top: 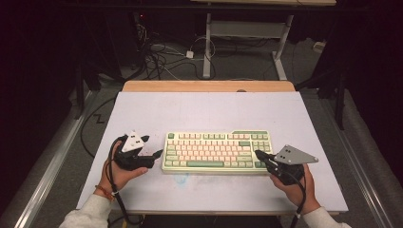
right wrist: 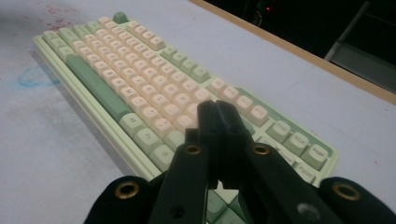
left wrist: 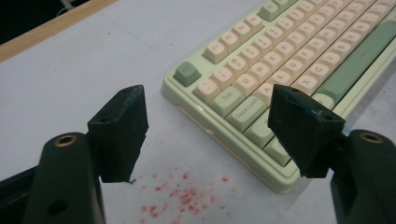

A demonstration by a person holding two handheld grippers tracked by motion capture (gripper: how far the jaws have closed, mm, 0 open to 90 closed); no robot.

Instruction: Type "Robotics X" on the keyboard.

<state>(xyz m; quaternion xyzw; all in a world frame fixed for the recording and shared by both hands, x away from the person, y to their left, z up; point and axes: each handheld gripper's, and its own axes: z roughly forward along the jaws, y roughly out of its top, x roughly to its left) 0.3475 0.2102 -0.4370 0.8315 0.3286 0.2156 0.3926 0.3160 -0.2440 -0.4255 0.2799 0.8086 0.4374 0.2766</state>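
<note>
I am keeping my left tool [left wrist: 208, 135] spread wide and empty beside the left end of the keyboard [top: 216, 151], which is lying flat mid-desk [top: 199, 111]. My right tool [right wrist: 217, 109] is pinched closed into one narrow tip over the right-hand keys, probably for pressing a single key.

High view: set above the near edge of the table [top: 142, 109], facing forward and down, well back. Left gripper view: close and low, looking along its jaws at the left end of the keyboard [left wrist: 299, 56]. Right gripper view: close, looking leftward from the right end. All three views share the keyboard.
</note>
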